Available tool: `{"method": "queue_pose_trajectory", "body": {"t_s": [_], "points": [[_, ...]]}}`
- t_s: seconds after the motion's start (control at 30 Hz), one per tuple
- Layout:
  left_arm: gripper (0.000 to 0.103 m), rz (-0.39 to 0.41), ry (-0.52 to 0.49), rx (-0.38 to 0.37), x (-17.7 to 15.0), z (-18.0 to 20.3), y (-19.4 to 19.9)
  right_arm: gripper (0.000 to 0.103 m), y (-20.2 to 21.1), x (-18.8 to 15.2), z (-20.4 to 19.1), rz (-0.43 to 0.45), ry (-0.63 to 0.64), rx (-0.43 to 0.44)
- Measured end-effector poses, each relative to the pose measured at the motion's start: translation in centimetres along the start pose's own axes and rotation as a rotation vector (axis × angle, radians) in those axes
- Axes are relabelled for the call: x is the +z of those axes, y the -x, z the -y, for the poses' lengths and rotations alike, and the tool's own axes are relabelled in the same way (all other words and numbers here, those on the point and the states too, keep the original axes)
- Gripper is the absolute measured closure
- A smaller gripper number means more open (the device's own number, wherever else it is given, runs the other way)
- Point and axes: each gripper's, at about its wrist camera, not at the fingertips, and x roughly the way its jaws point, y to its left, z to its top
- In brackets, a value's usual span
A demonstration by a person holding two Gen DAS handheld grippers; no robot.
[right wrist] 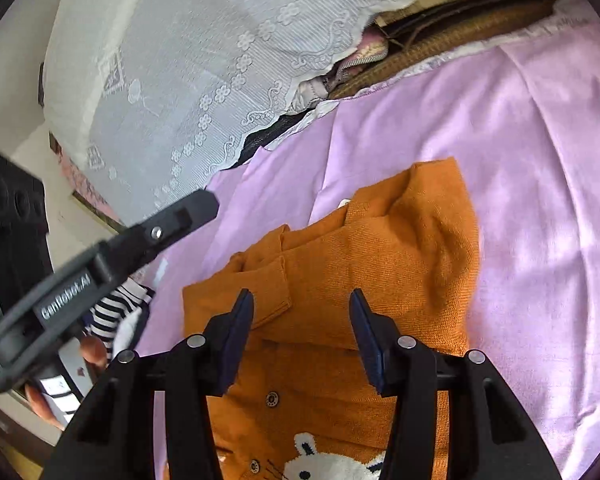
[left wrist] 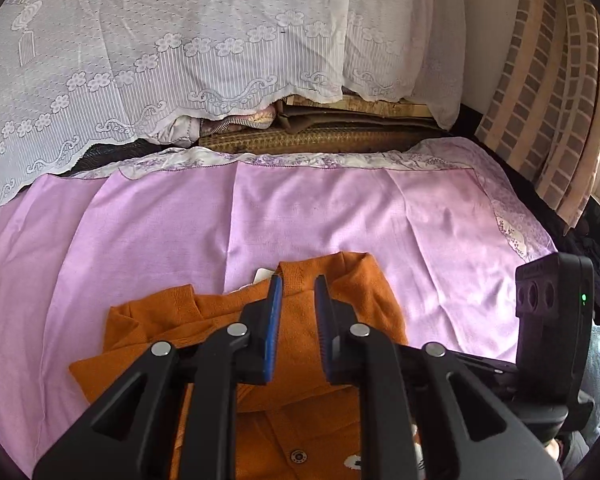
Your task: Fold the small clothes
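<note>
Left wrist view: wide lilac cotton bedsheet (left wrist: 340, 216) spread flat across the whole middle ground, edged at the far side with a pale floral border. Behind it, draped white lace cover (left wrist: 160, 48) with flower and scroll pattern, hanging over a stack of folded things; woven brown mat (left wrist: 320, 140) showing under its hem. At far right, leaning beige mat with brown brick-like checks (left wrist: 552, 92).

On the sheet near the camera, small orange knitted cardigan (left wrist: 228, 320), collar toward the far side, sleeves folded in over the body, brown buttons down the front, a white label at the neck. Lying below both grippers, touching neither.

Left gripper (left wrist: 298, 296), black with blue pads, hovering over the collar; jaws close together with a narrow gap, nothing between them. Same gripper seen from the side in the right wrist view (right wrist: 196, 206), reaching in from the left edge above the sheet.

Right gripper (right wrist: 302, 304) above the cardigan (right wrist: 400, 248) body near the buttons; jaws apart, nothing gripped. Its black body at the right edge of the left wrist view (left wrist: 552, 300), with a small green light lit.

White rabbit motif (right wrist: 332, 464) on the cardigan front, at the lower edge.
</note>
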Motion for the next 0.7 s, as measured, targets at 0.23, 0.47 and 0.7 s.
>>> {"method": "queue_pose_trajectory", "body": {"t_s": [0.23, 0.47, 0.7], "points": [[0.074, 0.034, 0.048, 0.150, -2.3, -6.7, 4.1, 0.055, -4.0, -1.2, -3.3, -0.105, 0.069, -0.007], [0.054, 0.077, 0.109, 0.249, -7.2, -11.1, 6.7, 0.054, -7.7, -0.4, -5.8, -0.130, 0.063, -0.127], [0.031, 0.076, -0.035, 0.212, -11.6, -8.6, 5.1, 0.054, -10.3, 0.3, -3.5, -0.112, 0.000, -0.173]]}}
